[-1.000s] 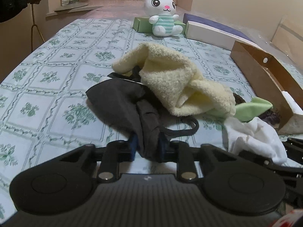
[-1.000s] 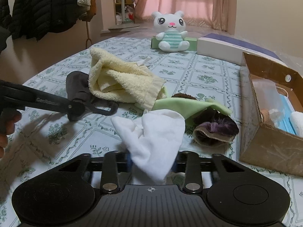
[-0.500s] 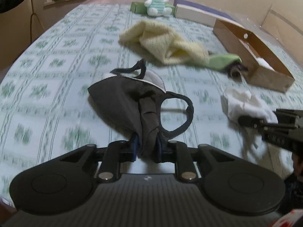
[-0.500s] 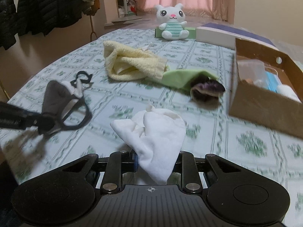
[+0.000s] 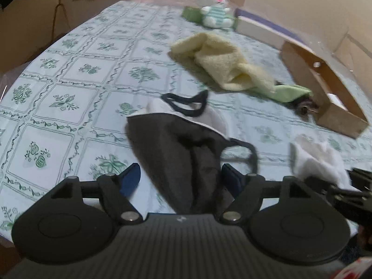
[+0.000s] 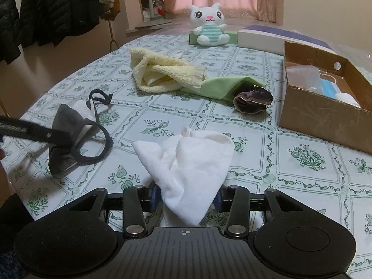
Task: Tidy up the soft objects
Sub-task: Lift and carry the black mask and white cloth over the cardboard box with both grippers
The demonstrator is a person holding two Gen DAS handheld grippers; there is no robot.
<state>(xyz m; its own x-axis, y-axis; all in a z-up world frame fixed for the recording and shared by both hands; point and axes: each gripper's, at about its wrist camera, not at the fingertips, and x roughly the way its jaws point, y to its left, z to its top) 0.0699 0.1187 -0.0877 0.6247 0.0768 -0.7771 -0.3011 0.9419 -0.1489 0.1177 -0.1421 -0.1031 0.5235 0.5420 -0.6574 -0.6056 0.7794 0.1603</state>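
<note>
A black face mask [image 5: 167, 144] with ear loops lies on the flowered tablecloth [image 5: 69, 107]. My left gripper [image 5: 180, 179] has its jaws opening wide around the mask's near end, and the left pad stands well clear of the fabric. A crumpled white cloth [image 6: 190, 162] rests on the table between the pads of my right gripper [image 6: 186, 198], whose jaws are opening; the cloth still fills the gap. Farther back lie a yellow towel [image 6: 162, 74], a green cloth [image 6: 223, 86] and a purple fabric piece [image 6: 253, 98].
A brown cardboard box [image 6: 320, 114] holding a few items stands at the right. A white plush toy [image 6: 209, 25] sits at the far end against a green box, next to a white and purple box [image 6: 260, 39]. Dark coats [image 6: 46, 11] hang at the left.
Both grippers drew back toward the near table edge, dragging the mask and the white cloth away from the towel pile. Both pairs of jaws have since spread, the left far wider.
</note>
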